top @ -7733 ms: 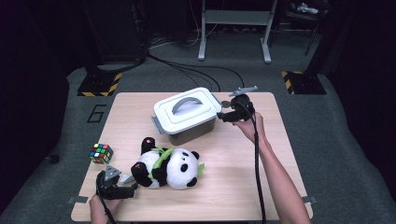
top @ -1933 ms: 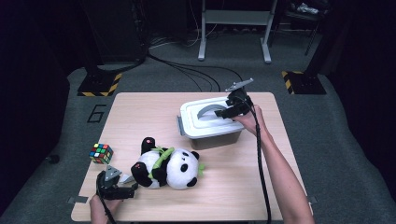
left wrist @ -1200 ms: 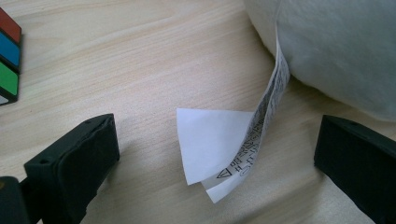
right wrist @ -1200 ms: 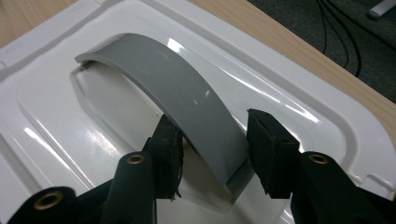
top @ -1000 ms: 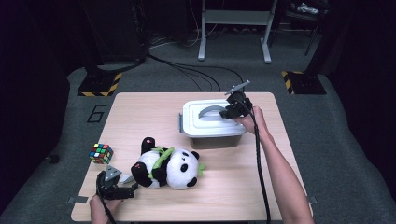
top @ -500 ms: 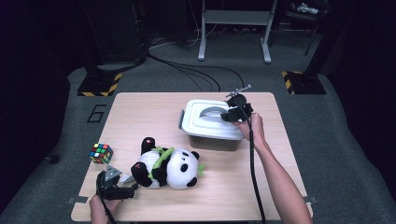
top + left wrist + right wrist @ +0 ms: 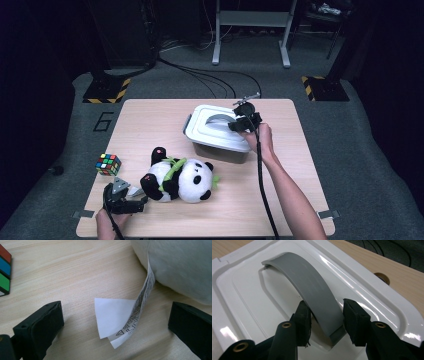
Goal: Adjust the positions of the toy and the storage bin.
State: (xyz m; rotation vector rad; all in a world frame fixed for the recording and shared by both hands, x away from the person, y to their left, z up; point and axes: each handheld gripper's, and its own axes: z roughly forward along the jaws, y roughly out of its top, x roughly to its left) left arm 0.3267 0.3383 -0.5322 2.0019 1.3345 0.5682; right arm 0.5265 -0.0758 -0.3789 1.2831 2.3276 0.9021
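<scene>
The table [image 7: 150,120] carries the white lidded box [image 7: 210,131] right of centre, long axis running from far-left to near-right. Its grey arched handle [image 7: 312,295] follows that axis. Your right gripper [image 7: 325,322] pinches the handle's near end. Your left gripper [image 7: 115,320] rests spread around the panda's tag [image 7: 117,315].

My left gripper view cuts off the cube [image 7: 4,272] at its left edge and the panda [image 7: 180,265] at top right; the print on its tag [image 7: 140,305] is too small to read.
</scene>
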